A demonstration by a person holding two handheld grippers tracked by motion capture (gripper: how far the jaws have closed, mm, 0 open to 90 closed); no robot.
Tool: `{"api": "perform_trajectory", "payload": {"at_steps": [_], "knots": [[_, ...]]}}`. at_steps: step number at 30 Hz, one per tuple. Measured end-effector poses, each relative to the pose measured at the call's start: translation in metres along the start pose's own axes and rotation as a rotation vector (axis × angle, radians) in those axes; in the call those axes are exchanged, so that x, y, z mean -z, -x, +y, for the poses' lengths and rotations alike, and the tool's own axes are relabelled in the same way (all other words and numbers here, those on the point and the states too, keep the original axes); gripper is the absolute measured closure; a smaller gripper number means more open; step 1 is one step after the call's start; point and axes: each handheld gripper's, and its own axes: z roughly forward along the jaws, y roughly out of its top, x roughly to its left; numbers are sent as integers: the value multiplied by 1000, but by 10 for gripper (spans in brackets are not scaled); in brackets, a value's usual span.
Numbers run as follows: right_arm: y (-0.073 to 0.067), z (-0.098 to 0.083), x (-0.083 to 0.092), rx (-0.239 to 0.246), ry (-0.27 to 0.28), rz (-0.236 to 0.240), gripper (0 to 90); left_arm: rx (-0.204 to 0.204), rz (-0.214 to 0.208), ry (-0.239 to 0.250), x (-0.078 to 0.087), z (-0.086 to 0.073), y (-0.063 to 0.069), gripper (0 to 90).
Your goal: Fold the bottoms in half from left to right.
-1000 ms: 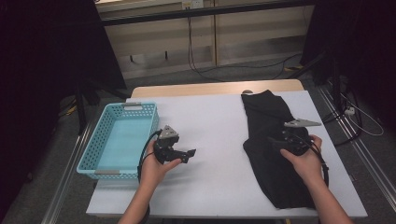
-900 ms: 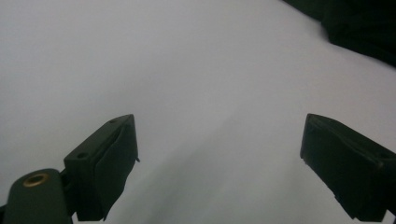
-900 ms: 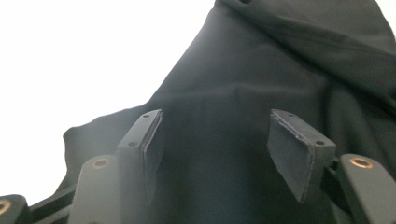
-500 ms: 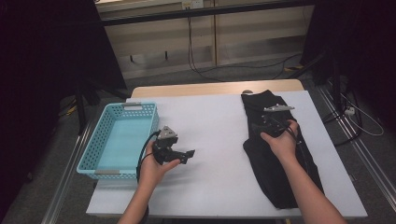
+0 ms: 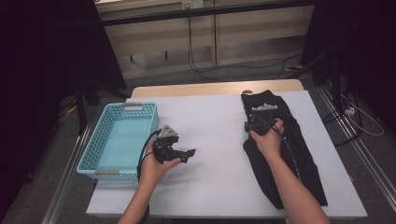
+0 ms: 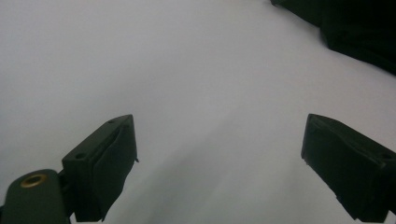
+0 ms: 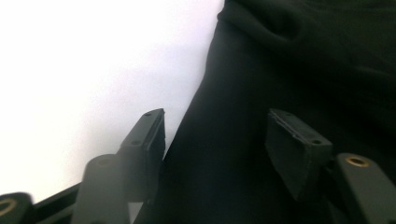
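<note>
A black garment [image 5: 292,151] lies lengthwise on the right part of the white table [image 5: 210,116]. My right gripper [image 5: 253,122] is low over its left edge near the far end. In the right gripper view the jaws [image 7: 217,135] stand apart astride that edge, one finger [image 7: 148,135] by the white table and the other over the black cloth [image 7: 303,70]. The jaws have just been closing, and cloth lies between them without the pads pressing on it. My left gripper [image 5: 188,153] is held still at the table's middle left, open [image 6: 219,140] over bare table.
A light blue mesh basket [image 5: 105,173] stands at the left edge of the table, with nothing seen in it. Beyond the table's far edge are cables on the floor. The garment's corner [image 6: 355,28] appears far off in the left gripper view.
My right hand has moved from the garment's right side across it, to the left and farther away, and lower onto its left edge. The left hand has not moved.
</note>
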Motion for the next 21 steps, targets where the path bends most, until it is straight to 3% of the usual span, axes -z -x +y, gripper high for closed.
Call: {"api": "perform_trajectory", "payload": {"at_steps": [5, 11, 15, 21], "knots": [[9, 0, 1, -14, 9, 20, 659, -2, -2, -10, -1, -2, -1, 106], [13, 0, 1, -33, 11, 22, 845, 7, 8, 3, 1, -2, 1, 107], [10, 0, 1, -12, 10, 13, 862, 0, 7, -6, 1, -2, -1, 109], [0, 0, 6, 39, -3, 51, 866, 0, 12, -3, 0, 0, -1, 110]]}}
